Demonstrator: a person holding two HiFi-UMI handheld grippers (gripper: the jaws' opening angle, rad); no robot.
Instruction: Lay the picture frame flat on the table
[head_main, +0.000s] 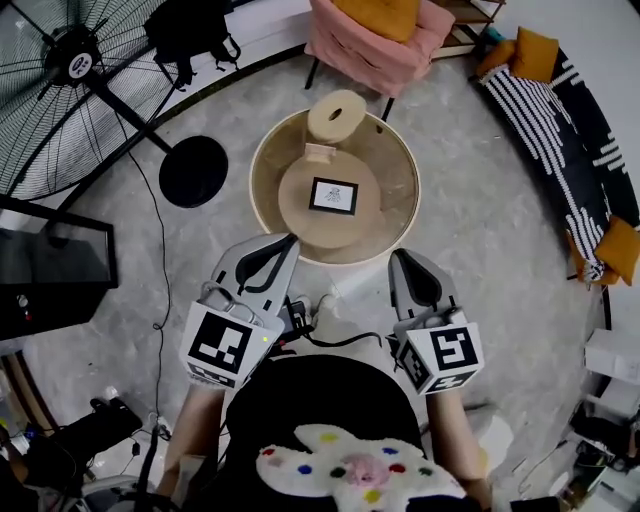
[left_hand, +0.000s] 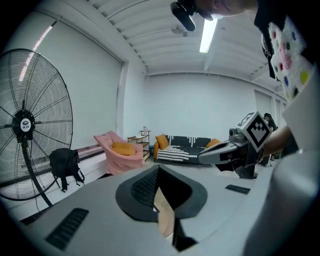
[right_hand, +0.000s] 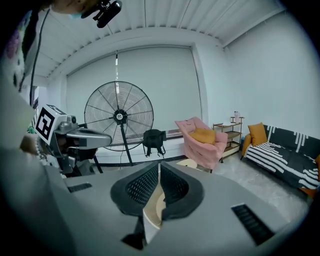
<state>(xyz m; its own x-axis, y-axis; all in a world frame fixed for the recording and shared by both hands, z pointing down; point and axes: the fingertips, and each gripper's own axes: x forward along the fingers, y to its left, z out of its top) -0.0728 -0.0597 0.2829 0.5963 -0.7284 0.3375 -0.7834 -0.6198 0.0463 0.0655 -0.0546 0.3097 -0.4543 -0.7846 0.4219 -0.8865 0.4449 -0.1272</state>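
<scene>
A small square picture frame (head_main: 333, 196) with a thin black edge and a white face bearing a dark drawing lies flat, face up, on the raised tan disc in the middle of a round pale-wood desk (head_main: 388, 160) with a wide outer rim. The picture frame sits a little right of that disc's centre, and neither gripper touches it. Behind it, at the far edge of the desk, stands a pale round wooden ring (head_main: 336, 116). The left gripper (head_main: 288, 242), grey with black ribbed pads, is held on the person's side of the desk with its tip just over the near rim; its own view shows the pads pressed together with nothing between them. The right gripper (head_main: 398, 258), of the same make, is held beside it to the right, just short of the rim; its pads stand all but together, with only a hairline slit between them, and they grip nothing. The two grippers are well apart from each other and point towards the desk. Beyond the desk is a pink armchair (head_main: 375, 45) with an orange cushion, to the left a large black floor fan (head_main: 70, 70), and to the right a black-and-white striped sofa (head_main: 565, 120) with orange cushions.
</scene>
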